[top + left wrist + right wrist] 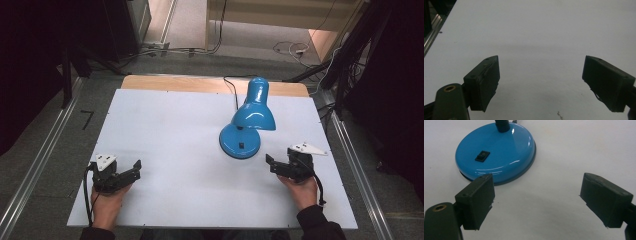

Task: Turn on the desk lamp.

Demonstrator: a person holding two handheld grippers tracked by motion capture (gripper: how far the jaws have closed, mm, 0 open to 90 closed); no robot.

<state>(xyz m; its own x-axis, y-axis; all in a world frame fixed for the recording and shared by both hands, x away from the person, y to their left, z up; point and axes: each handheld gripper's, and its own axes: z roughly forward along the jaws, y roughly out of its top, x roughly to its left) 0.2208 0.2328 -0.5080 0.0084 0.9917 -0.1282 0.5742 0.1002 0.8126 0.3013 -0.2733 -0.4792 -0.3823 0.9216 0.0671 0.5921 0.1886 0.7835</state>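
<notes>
The left gripper (541, 82) is spread wide, its two black jaws far apart with nothing between them but bare table. It holds nothing and touches nothing. The jaw pads (486, 85) are blocky, matte and dark, with slightly ragged edges, and a brass-coloured rivet sits in the arm behind the near one. In the high view this gripper (131, 169) sits in the person's left hand (106, 202) near the front edge of the table (165, 135), a smooth, pale sheet with a wooden strip along its far edge.

The right gripper (536, 200) is equally wide open and empty, hovering above the same pale surface. Just beyond its left jaw lies the round base (496, 152) of the blue desk lamp (247, 122), near but apart from the pad. The base is a glossy, domed disc of blue enamel with a thin dark rim and a small black rocker switch (482, 156). Farther on, a black neck rises to a shiny bell-shaped shade (255, 110), and a black cord (231, 86) trails toward the table's far edge.
</notes>
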